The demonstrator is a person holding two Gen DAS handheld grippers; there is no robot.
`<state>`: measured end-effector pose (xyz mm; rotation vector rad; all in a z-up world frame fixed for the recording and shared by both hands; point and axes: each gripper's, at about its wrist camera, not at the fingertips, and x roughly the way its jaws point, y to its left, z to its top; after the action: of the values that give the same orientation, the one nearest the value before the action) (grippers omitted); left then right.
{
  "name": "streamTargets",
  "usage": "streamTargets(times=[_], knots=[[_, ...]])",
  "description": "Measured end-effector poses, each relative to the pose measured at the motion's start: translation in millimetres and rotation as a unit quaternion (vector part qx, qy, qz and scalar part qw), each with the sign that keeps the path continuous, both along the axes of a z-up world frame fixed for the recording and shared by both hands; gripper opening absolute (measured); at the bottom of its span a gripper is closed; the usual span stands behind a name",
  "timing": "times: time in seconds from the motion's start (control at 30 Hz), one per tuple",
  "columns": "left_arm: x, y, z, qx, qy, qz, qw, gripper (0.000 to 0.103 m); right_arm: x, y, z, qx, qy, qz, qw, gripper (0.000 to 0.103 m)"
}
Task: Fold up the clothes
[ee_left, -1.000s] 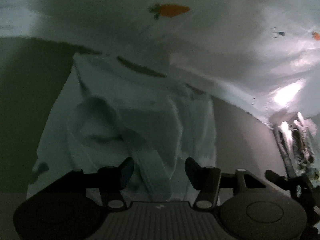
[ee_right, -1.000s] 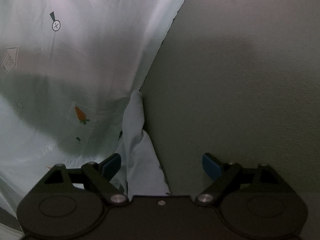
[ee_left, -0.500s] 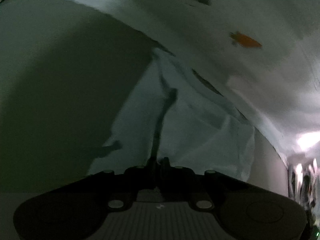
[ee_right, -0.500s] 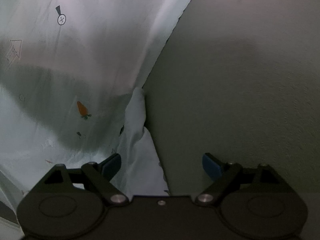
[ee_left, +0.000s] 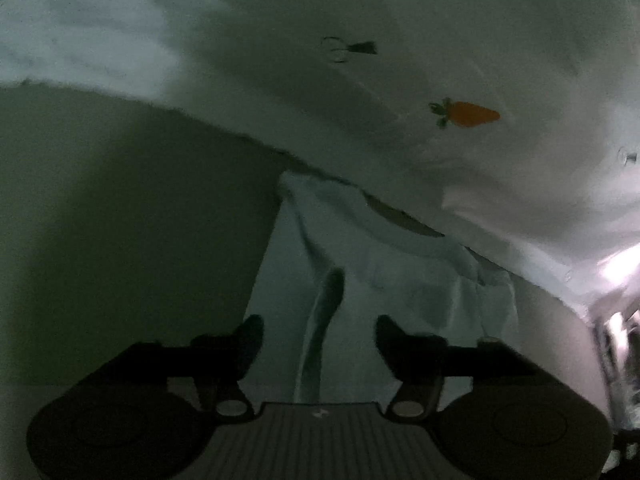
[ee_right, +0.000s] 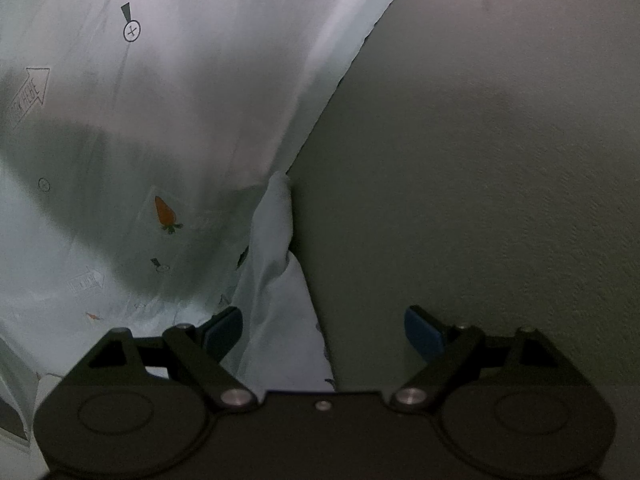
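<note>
Both grippers held low over the grey surface (ee_right: 500, 160), fingers pointing forward. Left gripper (ee_left: 320, 336): jaws spread, a raised fold of the pale garment (ee_left: 380, 272) running up between them, gripping nothing. Right gripper (ee_right: 324, 332): jaws wide apart, a bunched sleeve-like flap (ee_right: 276, 240) just inside the left finger. Cloth pale mint, thin, printed with a small orange carrot (ee_right: 165, 211) and arrows; rumpled, spread flat.

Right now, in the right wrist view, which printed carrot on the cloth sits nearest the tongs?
The tiny faint carrot low on the pale cloth, just left of the right tongs. The bigger, vivid orange carrot with green leaves sits farther up.
</note>
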<state>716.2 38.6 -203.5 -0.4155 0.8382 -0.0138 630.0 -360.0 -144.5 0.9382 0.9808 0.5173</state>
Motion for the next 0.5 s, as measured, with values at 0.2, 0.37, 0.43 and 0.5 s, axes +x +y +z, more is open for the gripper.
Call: streamTargets(times=[0.2, 0.37, 0.43, 0.5], knots=[[45.5, -22.2, -10.0, 0.028, 0.028, -0.031, 0.9987, 0.0, -1.8, 1.2, 0.5, -0.004, -0.005, -0.003, 1.0, 0.089], [30.1, -7.6, 1.8, 0.025, -0.008, 0.027, 0.9993, 0.002, -4.6, 3.8, 2.3, -0.015, -0.015, -0.006, 1.0, 0.09], [23.8, 15.2, -1.4, -0.01, -0.009, 0.084, 0.9964, 0.002, -4.4, 3.6, 2.0, -0.014, -0.016, -0.005, 1.0, 0.089], [24.9, 30.5, -14.5, -0.034, 0.01, 0.116, 0.9926, 0.004, -4.0, 3.6, 1.8, -0.015, -0.016, -0.004, 1.0, 0.089]])
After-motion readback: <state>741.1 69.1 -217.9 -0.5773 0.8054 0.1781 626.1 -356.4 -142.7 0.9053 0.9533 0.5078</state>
